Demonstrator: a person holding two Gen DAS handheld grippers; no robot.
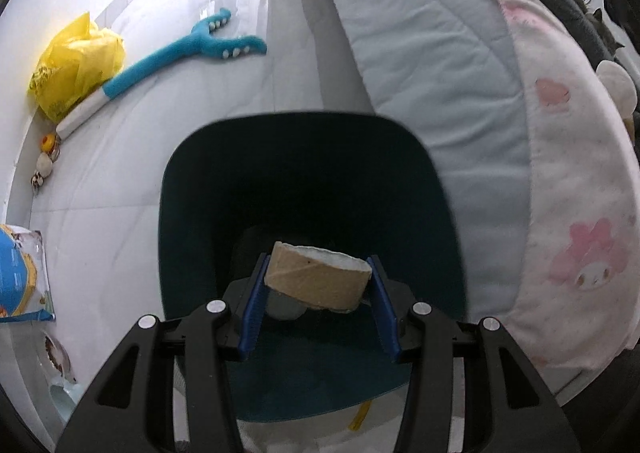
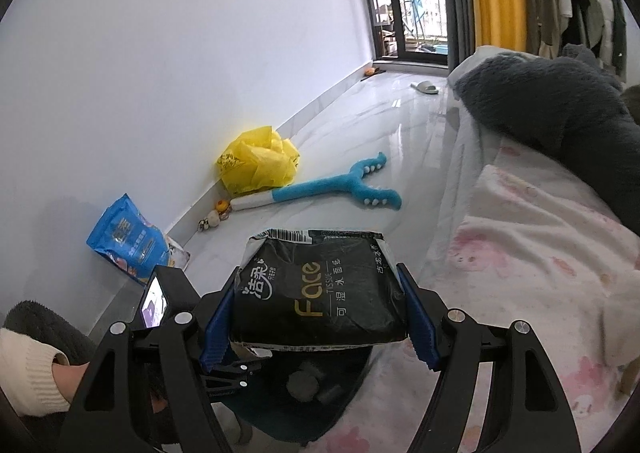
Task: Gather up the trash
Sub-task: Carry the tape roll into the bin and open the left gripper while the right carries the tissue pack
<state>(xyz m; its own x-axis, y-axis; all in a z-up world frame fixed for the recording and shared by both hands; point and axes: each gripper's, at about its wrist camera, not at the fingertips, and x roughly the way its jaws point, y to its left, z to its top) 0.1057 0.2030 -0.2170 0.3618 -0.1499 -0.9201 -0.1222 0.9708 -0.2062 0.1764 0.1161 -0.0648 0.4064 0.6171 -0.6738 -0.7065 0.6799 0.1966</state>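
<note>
My left gripper (image 1: 318,289) is shut on a brown cardboard tissue roll core (image 1: 318,279) and holds it over the open mouth of a dark teal trash bin (image 1: 192,189). Grey trash (image 1: 285,305) lies at the bin's bottom. My right gripper (image 2: 316,311) is shut on a black "Face" tissue pack (image 2: 316,293) and holds it above the same bin (image 2: 352,385), whose inside shows below the pack.
The bed with a pink-print blanket (image 1: 560,193) is on the right. On the floor by the wall lie a yellow plastic bag (image 2: 258,163), a blue plush toy (image 2: 340,189), a blue snack bag (image 2: 126,239) and small toys (image 2: 212,219). A slipper (image 2: 425,87) lies farther off.
</note>
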